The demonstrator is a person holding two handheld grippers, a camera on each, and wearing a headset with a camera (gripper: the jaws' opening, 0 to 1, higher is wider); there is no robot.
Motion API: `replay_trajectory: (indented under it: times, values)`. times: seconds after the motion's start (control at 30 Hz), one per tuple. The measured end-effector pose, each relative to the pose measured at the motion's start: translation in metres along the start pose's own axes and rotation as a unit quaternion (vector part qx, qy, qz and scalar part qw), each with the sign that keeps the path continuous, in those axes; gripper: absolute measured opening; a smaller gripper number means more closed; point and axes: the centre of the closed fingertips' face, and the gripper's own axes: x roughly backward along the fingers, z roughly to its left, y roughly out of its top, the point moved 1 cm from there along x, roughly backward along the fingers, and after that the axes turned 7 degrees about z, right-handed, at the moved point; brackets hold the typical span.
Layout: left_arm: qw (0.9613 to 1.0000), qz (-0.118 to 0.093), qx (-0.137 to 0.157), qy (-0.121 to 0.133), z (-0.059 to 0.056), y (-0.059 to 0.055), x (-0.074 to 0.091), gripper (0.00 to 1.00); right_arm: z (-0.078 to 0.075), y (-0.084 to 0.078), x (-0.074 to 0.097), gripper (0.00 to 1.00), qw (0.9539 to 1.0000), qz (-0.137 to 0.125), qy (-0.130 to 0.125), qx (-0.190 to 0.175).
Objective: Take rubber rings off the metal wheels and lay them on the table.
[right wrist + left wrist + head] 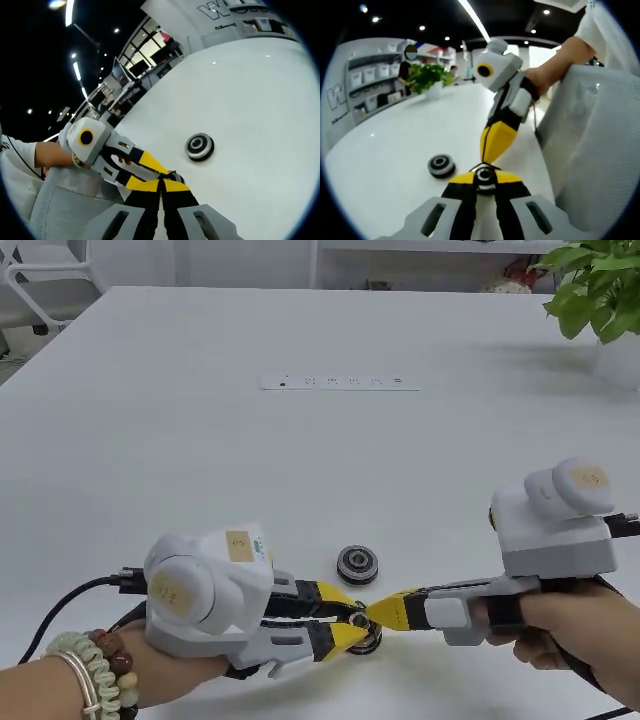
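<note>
Metal and black, one small wheel (484, 175) sits tight between the yellow tips of our left hand-held gripper (350, 626), close to the white counter (300, 470). That hand-held gripper is clenched on the wheel from both sides. Our right hand-held gripper (386, 612) points in from the other side. Its yellow tips are pressed together, and they touch the rim of the held wheel. We cannot tell if anything thin is pinched between them.

A second wheel (357, 564) lies flat on the counter just behind the two hand-held grippers. Nothing touches it.

Farther back on the counter lies a flat white socket strip (338, 382). A green plant (595, 285) stands at the far right corner. Bead bracelets (95, 675) are on our left wrist.
</note>
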Motion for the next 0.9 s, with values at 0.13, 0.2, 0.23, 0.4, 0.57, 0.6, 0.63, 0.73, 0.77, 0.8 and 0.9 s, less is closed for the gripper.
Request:
replay_trajectory:
  times: [0.13, 0.2, 0.23, 0.4, 0.57, 0.6, 0.63, 0.73, 0.77, 0.8, 0.9]
  values:
    - [1.0, -0.001, 0.001, 0.001, 0.0, 0.0, 0.0, 0.14, 0.006, 0.003, 0.0, 0.0, 0.9999, -0.008, 0.015, -0.003]
    - [1.0, -0.001, 0.001, 0.001, 0.0, 0.0, 0.0, 0.14, 0.005, 0.002, 0.0, 0.0, 0.9999, -0.007, 0.012, 0.001]
    - [1.0, -0.001, 0.001, 0.001, 0.0, 0.0, 0.0, 0.14, 0.004, 0.003, 0.001, 0.0, 0.9999, -0.008, 0.012, 0.0]
    - [1.0, -0.001, 0.003, 0.001, 0.0, 0.0, 0.0, 0.14, -0.009, 0.007, 0.005, 0.0, 0.9996, -0.018, -0.001, -0.022]
    - [1.0, -0.001, 0.003, 0.001, 0.0, 0.0, -0.001, 0.14, -0.009, 0.005, 0.005, 0.0, 0.9994, -0.017, -0.005, -0.028]
    - [1.0, -0.001, 0.003, 0.001, 0.0, 0.0, -0.001, 0.14, -0.009, 0.005, 0.004, 0.0, 0.9995, -0.016, -0.006, -0.027]
    - [1.0, -0.001, 0.004, 0.001, 0.0, 0.0, -0.001, 0.14, -0.009, 0.004, 0.004, 0.0, 0.9995, -0.013, -0.008, -0.026]
    - [1.0, 0.0, 0.003, 0.001, 0.0, 0.0, -0.001, 0.14, -0.014, -0.002, 0.002, 0.0, 0.9995, -0.001, -0.013, -0.03]
    - [1.0, 0.0, 0.003, 0.001, 0.0, 0.001, -0.001, 0.14, -0.015, -0.004, 0.002, 0.0, 0.9994, 0.003, -0.013, -0.033]
    - [1.0, 0.0, 0.003, 0.0, -0.001, 0.001, -0.001, 0.14, -0.014, -0.005, 0.001, 0.0, 0.9993, 0.005, -0.013, -0.034]
    - [1.0, 0.002, -0.001, 0.002, -0.001, 0.001, -0.001, 0.14, -0.015, -0.005, 0.001, 0.0, 0.9993, 0.004, -0.012, -0.035]
